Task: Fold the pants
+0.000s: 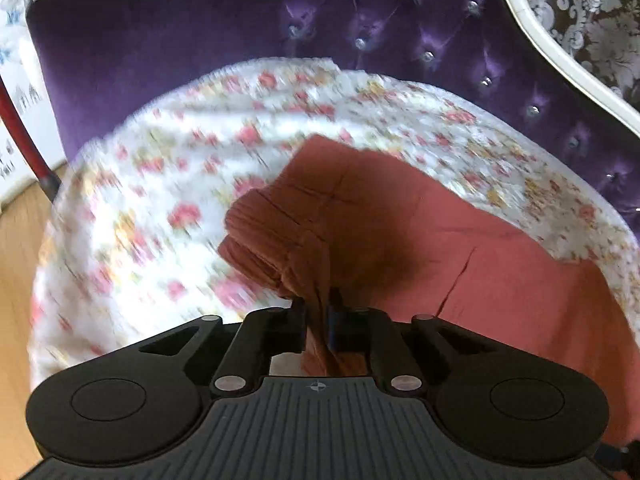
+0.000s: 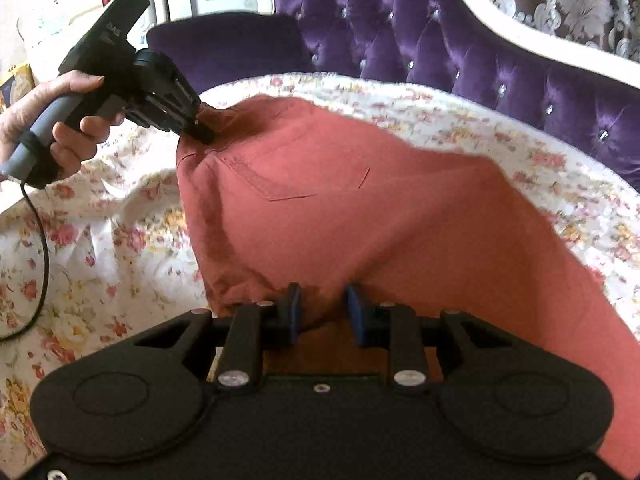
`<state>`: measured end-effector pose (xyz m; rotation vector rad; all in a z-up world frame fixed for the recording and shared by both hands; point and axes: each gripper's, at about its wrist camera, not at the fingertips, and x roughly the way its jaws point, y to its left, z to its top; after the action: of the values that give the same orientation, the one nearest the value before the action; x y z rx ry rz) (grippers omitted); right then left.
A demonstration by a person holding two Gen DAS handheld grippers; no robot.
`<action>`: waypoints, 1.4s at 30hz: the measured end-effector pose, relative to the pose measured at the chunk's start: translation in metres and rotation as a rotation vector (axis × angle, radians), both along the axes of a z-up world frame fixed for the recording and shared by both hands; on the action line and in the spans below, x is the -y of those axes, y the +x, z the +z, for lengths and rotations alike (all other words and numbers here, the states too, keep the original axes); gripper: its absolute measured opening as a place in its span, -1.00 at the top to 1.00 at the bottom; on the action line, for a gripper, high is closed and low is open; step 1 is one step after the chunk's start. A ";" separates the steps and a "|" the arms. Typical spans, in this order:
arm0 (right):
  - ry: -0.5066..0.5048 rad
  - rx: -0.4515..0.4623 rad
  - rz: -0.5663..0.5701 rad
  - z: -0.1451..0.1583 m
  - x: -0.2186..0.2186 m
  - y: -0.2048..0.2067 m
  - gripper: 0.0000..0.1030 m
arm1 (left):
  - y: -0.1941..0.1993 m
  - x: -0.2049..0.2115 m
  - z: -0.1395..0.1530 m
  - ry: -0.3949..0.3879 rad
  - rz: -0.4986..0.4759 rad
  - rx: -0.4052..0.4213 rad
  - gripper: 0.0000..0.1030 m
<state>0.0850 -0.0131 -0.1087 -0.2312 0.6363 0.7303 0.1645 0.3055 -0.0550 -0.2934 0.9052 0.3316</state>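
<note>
Rust-red pants hang lifted above a floral bedsheet; a back pocket shows in the right wrist view. My left gripper is shut on the bunched waistband corner of the pants. It also shows in the right wrist view, held by a hand at the upper left, pinching the waistband. My right gripper has its jaws a little apart with a fold of the pants between them, and the cloth drapes away to the right.
A purple tufted headboard with a white frame rises behind the bed. A purple cushion stands at the back left. Wooden floor lies beyond the bed's left edge. A cable trails from the left gripper.
</note>
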 end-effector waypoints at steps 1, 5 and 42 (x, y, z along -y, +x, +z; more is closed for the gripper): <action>0.005 0.022 -0.008 0.002 0.000 -0.003 0.25 | 0.001 -0.007 0.002 -0.005 0.005 0.006 0.83; 0.001 -0.003 0.001 -0.004 -0.005 -0.008 0.24 | 0.009 -0.034 -0.016 -0.095 0.019 -0.036 0.83; 0.105 -0.139 -0.693 0.007 0.221 -0.092 0.26 | -0.047 0.252 0.002 0.133 -0.592 0.062 0.26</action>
<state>-0.0075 -0.2341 -0.1019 0.1406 0.7488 0.1095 0.1177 0.0538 -0.0529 0.0929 0.8625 -0.1645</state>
